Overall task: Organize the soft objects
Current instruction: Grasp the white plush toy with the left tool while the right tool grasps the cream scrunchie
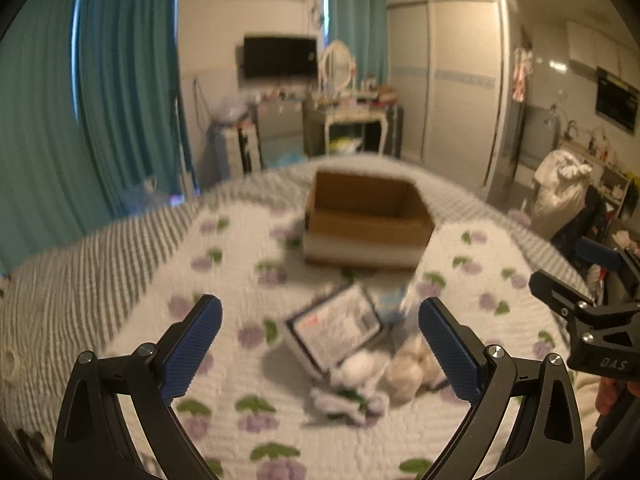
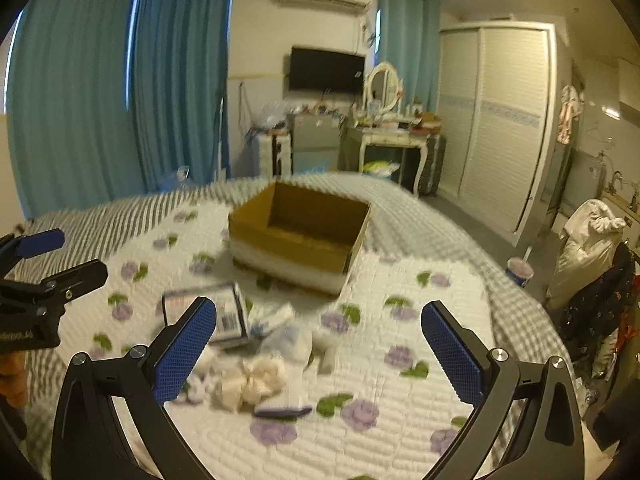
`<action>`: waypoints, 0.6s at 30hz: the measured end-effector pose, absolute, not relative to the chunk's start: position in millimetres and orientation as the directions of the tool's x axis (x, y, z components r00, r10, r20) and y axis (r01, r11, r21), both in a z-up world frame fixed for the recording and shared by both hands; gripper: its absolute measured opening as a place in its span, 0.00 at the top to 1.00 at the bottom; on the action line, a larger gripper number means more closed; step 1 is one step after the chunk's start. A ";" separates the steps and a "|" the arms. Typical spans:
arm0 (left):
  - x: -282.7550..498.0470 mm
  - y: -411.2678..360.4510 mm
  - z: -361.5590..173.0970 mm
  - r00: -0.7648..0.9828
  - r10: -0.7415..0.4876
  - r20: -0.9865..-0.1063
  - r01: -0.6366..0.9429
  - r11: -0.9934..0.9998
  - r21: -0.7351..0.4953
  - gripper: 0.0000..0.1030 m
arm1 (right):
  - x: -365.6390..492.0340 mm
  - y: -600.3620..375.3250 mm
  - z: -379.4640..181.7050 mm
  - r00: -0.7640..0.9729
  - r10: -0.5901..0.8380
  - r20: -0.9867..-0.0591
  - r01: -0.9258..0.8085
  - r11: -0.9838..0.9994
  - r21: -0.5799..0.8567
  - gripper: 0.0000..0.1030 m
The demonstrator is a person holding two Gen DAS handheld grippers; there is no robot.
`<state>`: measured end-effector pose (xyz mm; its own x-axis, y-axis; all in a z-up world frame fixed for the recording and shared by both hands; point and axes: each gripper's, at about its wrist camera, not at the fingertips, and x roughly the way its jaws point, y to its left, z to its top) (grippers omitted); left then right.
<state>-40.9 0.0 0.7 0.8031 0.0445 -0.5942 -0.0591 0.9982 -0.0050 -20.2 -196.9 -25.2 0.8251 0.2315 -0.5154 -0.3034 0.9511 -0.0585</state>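
Nothing picked yet: left gripper (image 1: 320, 320) and right gripper (image 2: 319, 322) gape empty above soft pile (image 2: 256, 376); next, grasp one for cardboard box (image 2: 300, 232).

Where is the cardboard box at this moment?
The cardboard box sits open on the floral quilt, centre of both wrist views, just beyond the pile of soft objects.

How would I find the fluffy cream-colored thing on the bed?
Start at the open cardboard box on the flowery quilt. Come toward the camera to the small pile of things in front of it. The cream fluffy bundle lies at the pile's near edge: lumpy and pale beige, unlike the flat printed packet behind it.
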 end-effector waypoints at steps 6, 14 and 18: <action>-24.9 -3.7 -68.5 0.680 0.059 -0.731 -0.089 0.996 -0.003 0.05 | -6.0 -181.6 -80.5 0.748 0.246 -0.617 -0.363 0.929 -0.069 0.00; -16.4 2.8 -108.3 0.565 0.036 -0.824 -0.113 0.993 -0.034 0.07 | 17.0 -146.9 -140.2 0.620 0.316 -0.718 -0.487 0.873 -0.036 0.10; -12.5 24.1 -115.7 0.532 0.005 -0.847 -0.188 0.976 -0.112 0.07 | 28.8 -134.0 -161.6 0.580 0.320 -0.749 -0.513 0.858 -0.030 0.16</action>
